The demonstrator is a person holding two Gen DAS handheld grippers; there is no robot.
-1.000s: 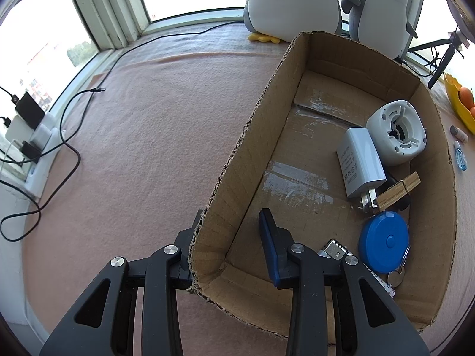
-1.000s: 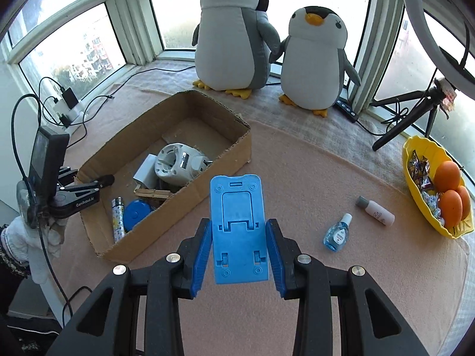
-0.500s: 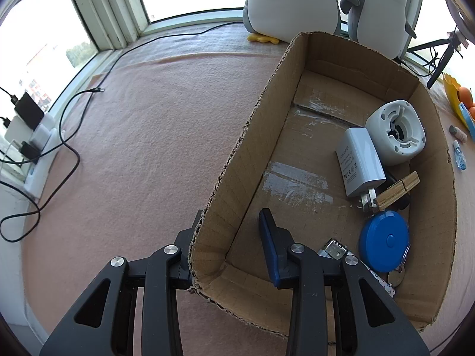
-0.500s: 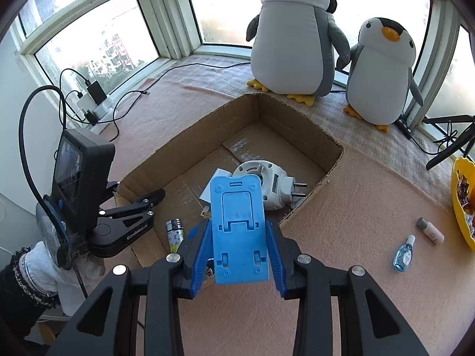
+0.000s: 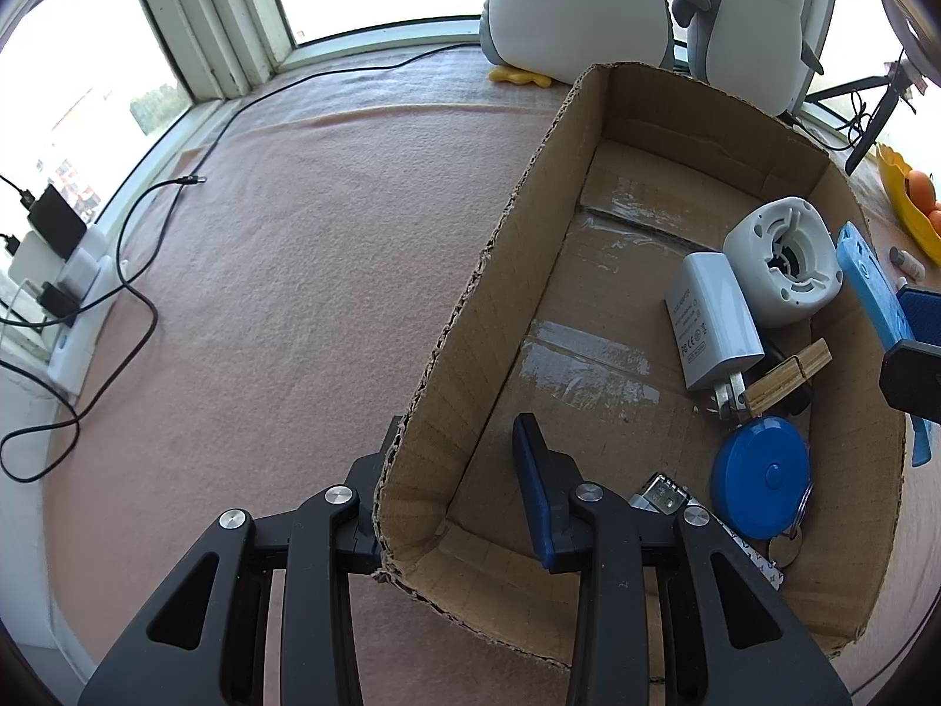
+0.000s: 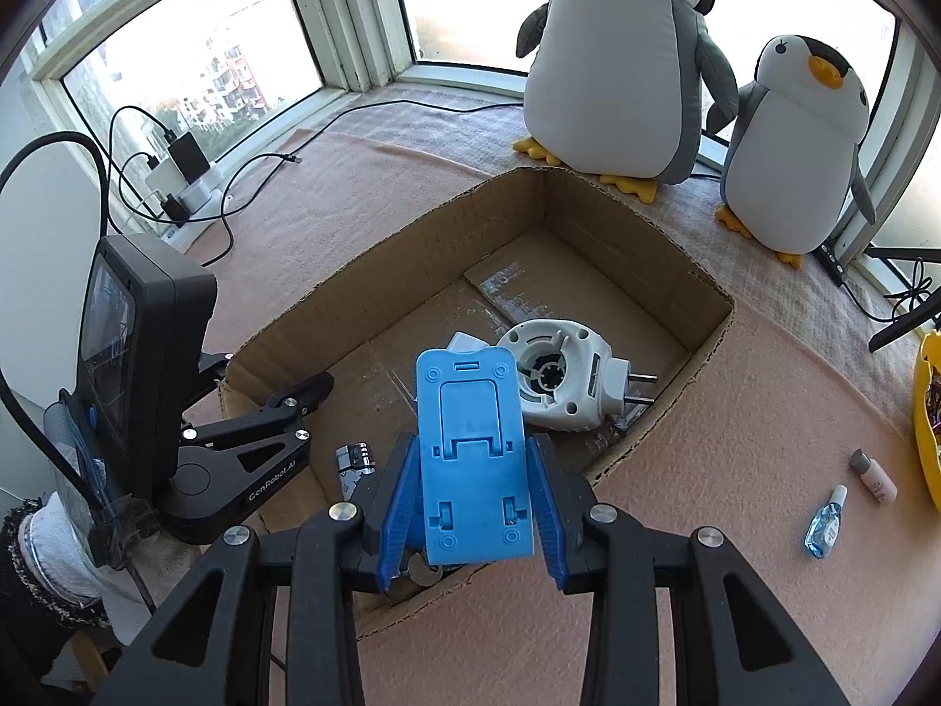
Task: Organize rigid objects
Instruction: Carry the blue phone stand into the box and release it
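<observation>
My right gripper (image 6: 470, 506) is shut on a light blue phone stand (image 6: 470, 453) and holds it over the near edge of the open cardboard box (image 6: 706, 288). The stand also shows at the right edge of the left wrist view (image 5: 870, 288). My left gripper (image 5: 453, 470) straddles the box's near left wall (image 5: 470, 317), one finger inside and one outside, gripping the cardboard. In the box lie a white round plug device (image 5: 782, 262), a white charger (image 5: 714, 317), a wooden clothespin (image 5: 788, 373), a blue round tape measure (image 5: 758, 476) and a small metal item (image 5: 658, 491).
Two plush penguins (image 6: 623, 59) stand behind the box by the window. A small blue bottle (image 6: 823, 520) and a pink tube (image 6: 873, 476) lie on the pink cloth at right. A yellow fruit bowl (image 6: 926, 423) sits at far right. Chargers and cables (image 5: 64, 270) lie at left.
My right gripper has carried the blue stand left and forward, from over the open cloth to above the box. My left gripper has stayed on the box wall.
</observation>
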